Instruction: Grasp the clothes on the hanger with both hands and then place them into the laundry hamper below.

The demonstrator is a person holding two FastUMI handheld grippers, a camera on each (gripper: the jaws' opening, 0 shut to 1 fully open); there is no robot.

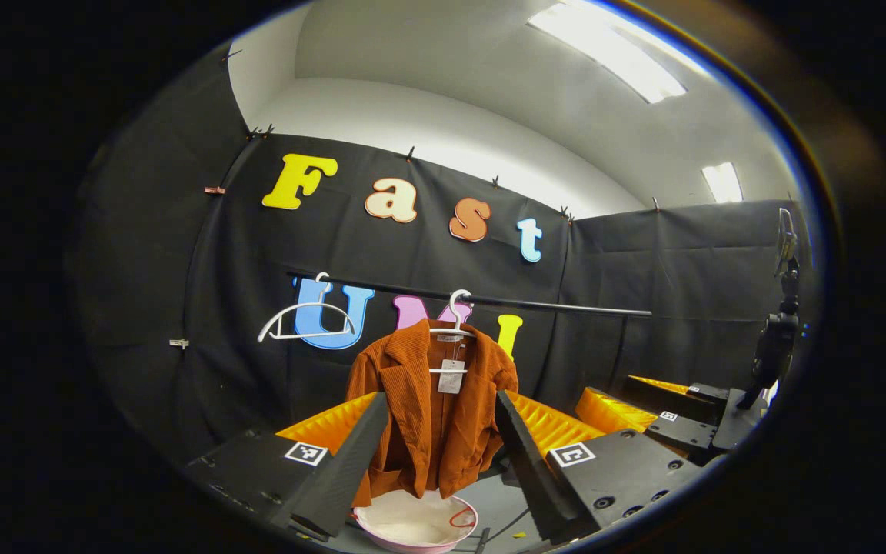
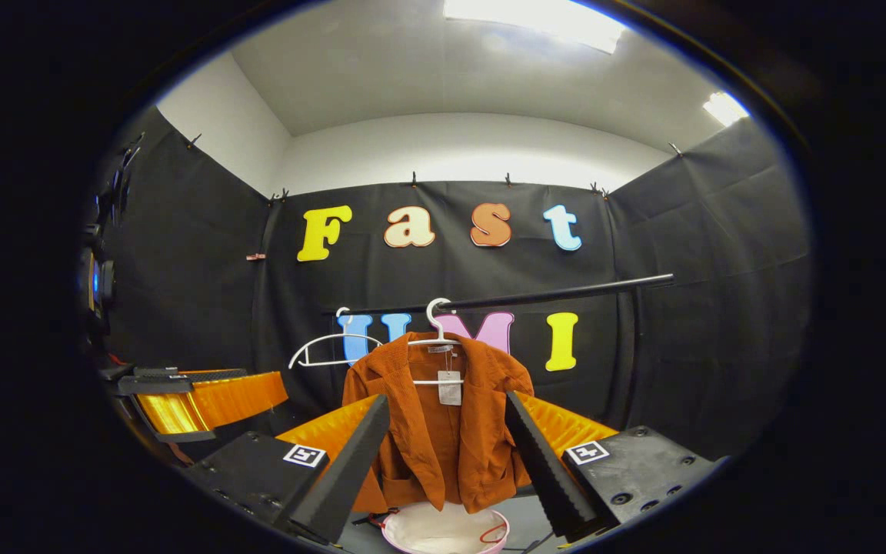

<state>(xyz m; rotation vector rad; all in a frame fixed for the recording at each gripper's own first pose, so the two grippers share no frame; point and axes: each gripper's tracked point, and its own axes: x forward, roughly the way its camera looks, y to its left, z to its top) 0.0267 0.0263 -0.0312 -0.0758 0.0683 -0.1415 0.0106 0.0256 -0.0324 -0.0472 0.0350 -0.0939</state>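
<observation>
A rust-brown jacket hangs on a white hanger from a black rail, directly above a pink-rimmed hamper on the floor. An empty hanger hangs beside it. The left gripper and the right gripper both face the jacket with fingers spread apart, holding nothing, short of the cloth.

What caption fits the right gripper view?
Open right gripper faces a jacket on a hanger, hamper below.
</observation>
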